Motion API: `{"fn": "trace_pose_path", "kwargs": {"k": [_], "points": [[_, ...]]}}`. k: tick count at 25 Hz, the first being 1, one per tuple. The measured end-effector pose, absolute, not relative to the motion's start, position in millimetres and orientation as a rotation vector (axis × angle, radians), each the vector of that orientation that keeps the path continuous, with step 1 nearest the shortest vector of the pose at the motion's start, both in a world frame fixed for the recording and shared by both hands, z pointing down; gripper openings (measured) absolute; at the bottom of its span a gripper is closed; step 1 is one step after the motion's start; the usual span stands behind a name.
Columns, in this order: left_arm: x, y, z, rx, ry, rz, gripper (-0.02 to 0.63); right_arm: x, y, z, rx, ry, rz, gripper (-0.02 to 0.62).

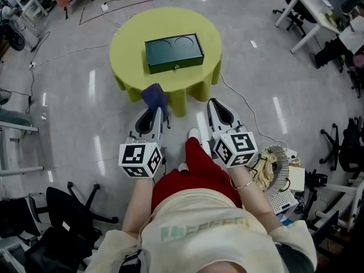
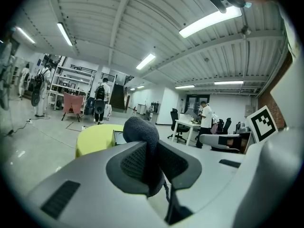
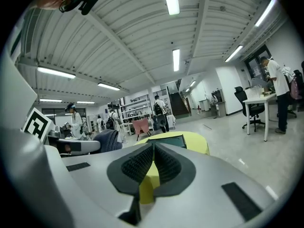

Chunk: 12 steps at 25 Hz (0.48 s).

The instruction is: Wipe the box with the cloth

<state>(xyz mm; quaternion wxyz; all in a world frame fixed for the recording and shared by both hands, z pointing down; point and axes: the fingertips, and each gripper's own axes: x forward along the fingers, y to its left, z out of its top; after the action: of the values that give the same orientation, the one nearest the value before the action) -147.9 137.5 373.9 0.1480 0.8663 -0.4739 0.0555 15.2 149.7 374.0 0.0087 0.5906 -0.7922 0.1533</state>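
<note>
A dark green box [image 1: 174, 52] with two round hollows in its lid lies on a round yellow-green table [image 1: 128, 44]; the right gripper view shows the box [image 3: 167, 140] ahead on the table [image 3: 194, 143]. My left gripper [image 1: 156, 111] is shut on a dark blue cloth [image 1: 154, 95], which bulges above the jaws in the left gripper view as a rounded wad [image 2: 141, 130]. My right gripper [image 1: 215, 107] is shut with nothing in it. Both grippers are held in the air short of the table's near edge, the left one close to it.
Office chairs [image 1: 65, 209] stand at the lower left and a cart with clutter [image 1: 287, 181] at the right. White desks [image 1: 313, 10] are at the top right. Cables [image 1: 250, 118] trail over the grey floor. People stand far off by shelves [image 2: 100, 99].
</note>
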Motion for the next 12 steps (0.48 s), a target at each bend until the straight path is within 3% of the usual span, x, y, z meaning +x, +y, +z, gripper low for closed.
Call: {"fn": "trace_pose_path", "kwargs": {"k": [12], "points": [[-113.8,27.4,384.4,2.433,-1.399,0.186,0.071,47.4,27.3,384.5,1.787,-2.487,0.514,0.038]]}}
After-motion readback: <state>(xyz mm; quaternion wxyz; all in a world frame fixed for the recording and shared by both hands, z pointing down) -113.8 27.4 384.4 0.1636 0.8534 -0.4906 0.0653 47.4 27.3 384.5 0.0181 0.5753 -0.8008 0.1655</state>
